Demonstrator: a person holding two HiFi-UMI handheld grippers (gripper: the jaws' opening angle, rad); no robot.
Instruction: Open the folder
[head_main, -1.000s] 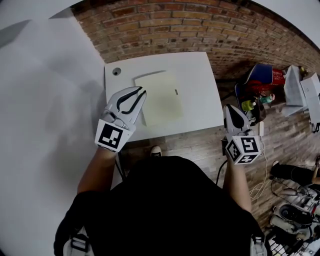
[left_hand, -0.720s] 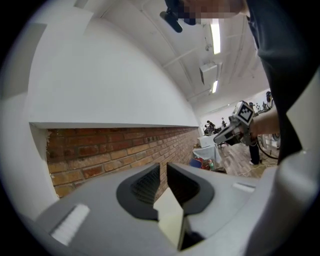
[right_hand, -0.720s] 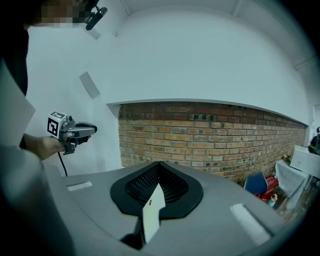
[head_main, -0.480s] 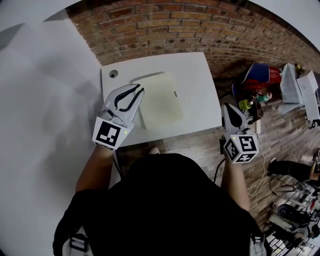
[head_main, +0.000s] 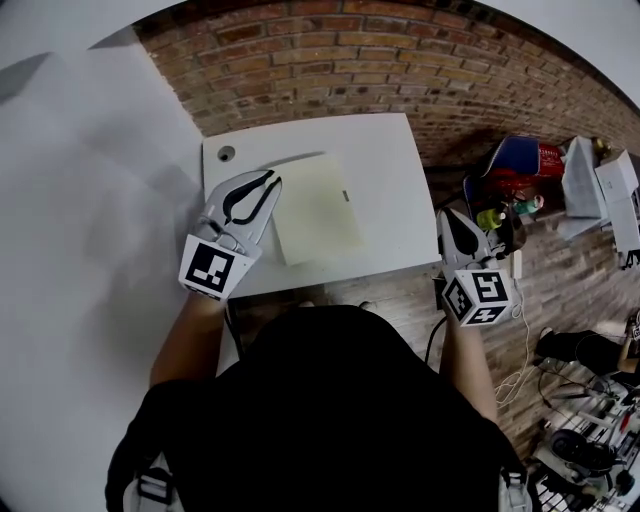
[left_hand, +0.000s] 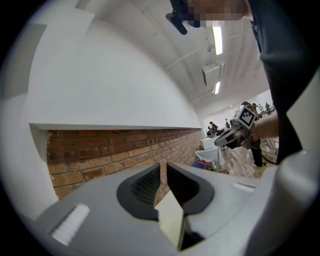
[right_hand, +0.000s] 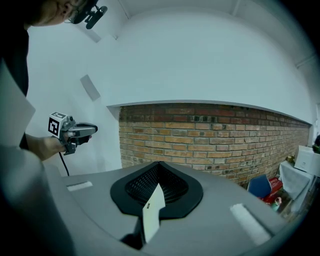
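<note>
On the left gripper (left_hand: 163, 169), ribbed pads (left_hand: 146, 184) barely parted: only a thin slit between them, brick wall (left_hand: 100, 157) visible through it, nothing pinched. Lower in that slot, a cream wedge (left_hand: 171, 222), unclear what. On the right gripper (right_hand: 159, 166), pads pressed together at the tips, clamping nothing; behind them a white wedge (right_hand: 152, 214) with a small dark mark, likewise unclear. Further out, in the head view: left tips pointing level toward the far wall, over the left part of the white table (head_main: 395, 190), right at the left edge of the folder (head_main: 318, 208) near its far corner; contact not discernible. Folder closed, pale yellow, flat on the middle of the table, slightly askew, with a small dark tab (head_main: 346, 196) at its right edge. Right tips off the table's near right corner, above the floor (head_main: 400, 290), well apart from the folder. Behind the left jaws, a marker cube (head_main: 212, 270) and a bare forearm (head_main: 190, 340); the same on the right. In the table's far left corner, a round hole (head_main: 226, 154). Off to the right, on the floor, a blue-and-red heap (head_main: 522, 160) and white boxes (head_main: 600, 185).
</note>
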